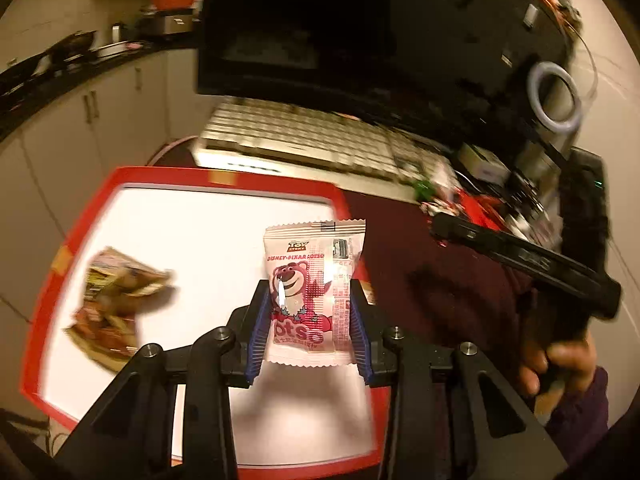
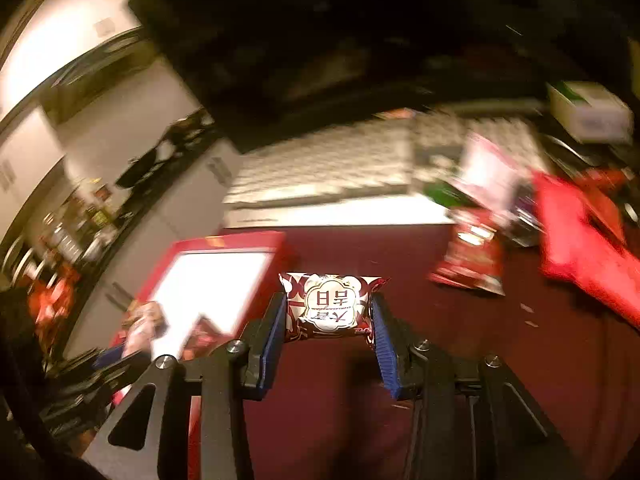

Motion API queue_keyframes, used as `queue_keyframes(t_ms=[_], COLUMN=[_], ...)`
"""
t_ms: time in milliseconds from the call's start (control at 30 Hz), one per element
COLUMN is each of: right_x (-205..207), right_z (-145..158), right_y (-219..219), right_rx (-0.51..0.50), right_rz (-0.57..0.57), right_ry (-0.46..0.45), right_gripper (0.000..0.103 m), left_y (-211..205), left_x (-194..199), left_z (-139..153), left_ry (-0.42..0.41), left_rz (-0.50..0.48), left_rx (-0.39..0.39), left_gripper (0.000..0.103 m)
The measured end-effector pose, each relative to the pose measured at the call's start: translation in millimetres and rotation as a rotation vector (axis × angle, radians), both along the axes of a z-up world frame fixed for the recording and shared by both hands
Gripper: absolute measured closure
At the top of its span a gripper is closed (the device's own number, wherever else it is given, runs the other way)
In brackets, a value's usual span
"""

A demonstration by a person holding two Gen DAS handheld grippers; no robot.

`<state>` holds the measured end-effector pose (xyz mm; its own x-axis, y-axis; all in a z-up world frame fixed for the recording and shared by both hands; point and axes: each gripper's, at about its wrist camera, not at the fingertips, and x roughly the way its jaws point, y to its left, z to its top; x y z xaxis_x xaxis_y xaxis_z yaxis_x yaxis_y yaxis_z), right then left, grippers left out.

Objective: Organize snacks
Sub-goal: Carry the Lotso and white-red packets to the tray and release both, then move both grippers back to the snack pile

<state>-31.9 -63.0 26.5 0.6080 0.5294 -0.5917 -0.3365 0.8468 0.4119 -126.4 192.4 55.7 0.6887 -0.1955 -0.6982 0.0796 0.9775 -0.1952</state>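
While pinched upright in the left gripper's jaws, a pink bear-printed snack packet, crimped ends.

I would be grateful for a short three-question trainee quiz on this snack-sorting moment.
1. True or false: the left gripper holds the pink bear packet above the red-rimmed tray.
2. What is between the fingers of the right gripper?
A. a green box
B. a dark red and white snack packet
C. nothing
3. Fill in: a crumpled wrapper lies on the tray's ____ surface.

Key
1. True.
2. B: the dark red and white snack packet sits between the blue pads, over the maroon tablecloth.
3. White.
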Motion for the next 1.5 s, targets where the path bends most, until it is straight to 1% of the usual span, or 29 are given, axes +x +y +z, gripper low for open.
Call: queue_keyframes(t_ms=[67,167,233,367,400,467,500,533,567,600,633,700,767,867,933,1033,1133,1167,1267,1333,1433,1500], right_x=[-1.3,-5.3,-7.3,-10.0,-11.8,-14.5,-13.9,-14.2,-15.0,-14.3,-14.9,-14.1,-11.7,-9.0,-6.5,-5.9,-10.7,-13.6,-23.5,-28.3,-32.4,-30.3], right_z=[7.7,12.3,11.3,1.8,-0.2,-4.6,-6.3,-8.4,-9.3,-8.8,-9.1,-8.7,-8.8,-9.6,-12.1,-14.3,-12.9,-11.6,-6.9,-5.1,-4.0,-5.9], right_y=[21.8,56.7,85.6,123.8,131.0,142.3,145.7,148.8,149.8,149.7,147.4,137.7,124.9,102.9,85.3,58.3,26.3,13.3,-29.4,-54.9,-98.0,-123.7], right_rx=[0.004,-0.013,-0.036,-0.042,-0.045,-0.056,-0.054,-0.049,-0.045,-0.044,-0.036,0.000,0.025,0.035,0.035,0.033,0.048,0.046,0.040,0.029,-0.009,-0.054], right_rz=[0.051,0.121,0.174,0.240,0.250,0.269,0.277,0.285,0.285,0.281,0.279,0.269,0.242,0.193,0.149,0.097,0.045,0.022,-0.048,-0.087,-0.149,-0.162], right_ry=[-0.030,-0.041,-0.041,-0.023,-0.022,-0.009,-0.002,0.001,-0.005,-0.009,-0.010,-0.010,-0.012,-0.019,-0.013,-0.004,-0.016,-0.025,-0.054,-0.064,-0.069,-0.049], right_gripper=[0.061,0.061,0.061,0.060,0.060,0.053,0.052,0.052,0.049,0.044,0.042,0.042,0.040,0.039,0.037,0.036,0.035,0.033,0.032,0.029,0.025,0.024], left_y=[12.8,29.7,37.2,48.5,50.2,54.8,56.7,58.8,60.8,63.2,64.5,65.0,63.4,57.7,50.6,37.0,18.9,13.0,-10.8,-28.1,-54.6,-72.8], left_x=[-0.5,0.4,1.5,4.9,5.3,6.0,6.6,6.5,6.3,6.3,6.0,6.1,5.7,4.1,3.6,4.4,6.2,6.9,9.0,11.6,17.0,21.9], left_z=[0.9,-1.9,-6.2,-15.7,-17.4,-20.4,-21.2,-21.5,-21.8,-22.1,-21.9,-21.7,-20.6,-18.8,-17.3,-15.4,-12.8,-11.8,-6.9,-3.8,1.8,4.4], left_ry=[-0.007,0.001,0.014,0.048,0.053,0.069,0.076,0.080,0.084,0.086,0.081,0.078,0.076,0.072,0.067,0.067,0.066,0.066,0.059,0.056,0.045,0.041], left_rz=[0.039,0.089,0.109,0.139,0.147,0.171,0.180,0.187,0.195,0.204,0.207,0.217,0.215,0.201,0.182,0.153,0.111,0.098,0.053,0.018,-0.033,-0.061], left_rx=[0.008,0.021,0.024,0.032,0.035,0.041,0.040,0.037,0.037,0.037,0.033,0.046,0.054,0.059,0.068,0.082,0.103,0.108,0.136,0.155,0.182,0.201], left_gripper=[0.069,0.069,0.069,0.068,0.067,0.066,0.066,0.064,0.056,0.051,0.051,0.050,0.050,0.050,0.047,0.046,0.046,0.046,0.046,0.046,0.046,0.046])
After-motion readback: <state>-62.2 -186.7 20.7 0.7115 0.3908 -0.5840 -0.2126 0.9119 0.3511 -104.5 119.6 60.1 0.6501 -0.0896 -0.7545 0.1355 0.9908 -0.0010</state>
